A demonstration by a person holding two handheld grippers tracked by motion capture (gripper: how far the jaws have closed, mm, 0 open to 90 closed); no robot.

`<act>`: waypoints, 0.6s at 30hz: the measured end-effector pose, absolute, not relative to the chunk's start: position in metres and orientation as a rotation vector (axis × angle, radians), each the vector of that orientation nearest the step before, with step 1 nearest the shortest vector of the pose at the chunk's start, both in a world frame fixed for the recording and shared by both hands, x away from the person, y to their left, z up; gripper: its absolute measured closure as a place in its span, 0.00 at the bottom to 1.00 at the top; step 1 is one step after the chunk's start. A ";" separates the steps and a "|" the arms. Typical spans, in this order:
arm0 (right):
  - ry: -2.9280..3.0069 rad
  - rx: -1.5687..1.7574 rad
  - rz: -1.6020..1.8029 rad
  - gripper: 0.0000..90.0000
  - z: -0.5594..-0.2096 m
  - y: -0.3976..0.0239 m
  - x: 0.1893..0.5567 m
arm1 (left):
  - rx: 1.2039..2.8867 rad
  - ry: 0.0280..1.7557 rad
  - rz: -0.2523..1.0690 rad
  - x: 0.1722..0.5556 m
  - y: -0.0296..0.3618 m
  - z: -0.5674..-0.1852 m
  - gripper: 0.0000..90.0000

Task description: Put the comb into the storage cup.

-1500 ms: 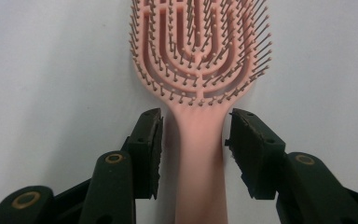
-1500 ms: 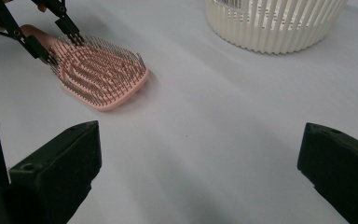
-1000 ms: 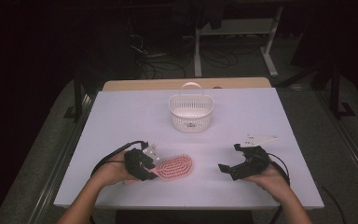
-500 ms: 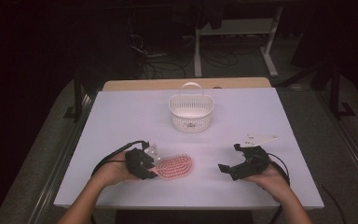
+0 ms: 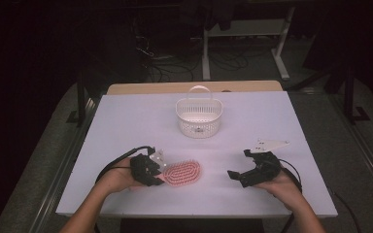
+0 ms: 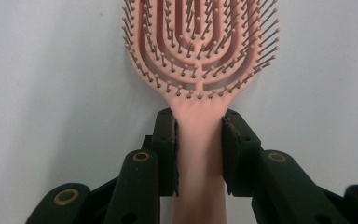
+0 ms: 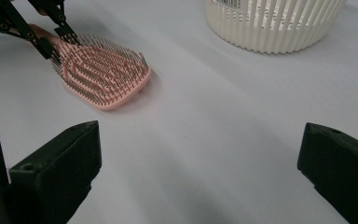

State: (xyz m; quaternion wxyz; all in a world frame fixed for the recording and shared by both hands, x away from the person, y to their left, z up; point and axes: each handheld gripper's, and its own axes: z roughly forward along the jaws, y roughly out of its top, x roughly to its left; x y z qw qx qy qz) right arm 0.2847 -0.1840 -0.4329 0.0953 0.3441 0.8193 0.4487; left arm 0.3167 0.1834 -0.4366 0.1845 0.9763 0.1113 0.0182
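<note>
Each black claw (image 5: 151, 171) has brass-ringed screw holes, a trailing black cable and a grey three-cornered plate.

A white slatted basket (image 5: 198, 118) with a handle stands on the pale table (image 5: 126, 121).

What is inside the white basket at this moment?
The white basket looks empty: its slatted inner walls and part of the floor show nothing inside. Its near wall hides the front of the floor. The pink hairbrush lies on the table.
</note>
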 end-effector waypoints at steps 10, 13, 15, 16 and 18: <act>2.426 1.026 1.332 0.00 -0.433 -0.185 0.285 | 2.721 0.349 0.034 0.317 0.186 -0.437 0.78; 2.426 1.025 1.331 0.00 -0.433 -0.185 0.285 | 2.705 0.359 0.025 0.318 0.189 -0.437 0.78; 2.427 1.024 1.330 0.00 -0.433 -0.184 0.285 | 2.693 0.367 0.018 0.318 0.191 -0.436 0.78; 2.426 1.026 1.331 0.00 -0.433 -0.184 0.285 | 2.681 0.375 0.014 0.318 0.192 -0.436 0.78; 2.425 1.027 1.330 0.00 -0.433 -0.185 0.285 | 2.660 0.386 0.012 0.318 0.193 -0.435 0.78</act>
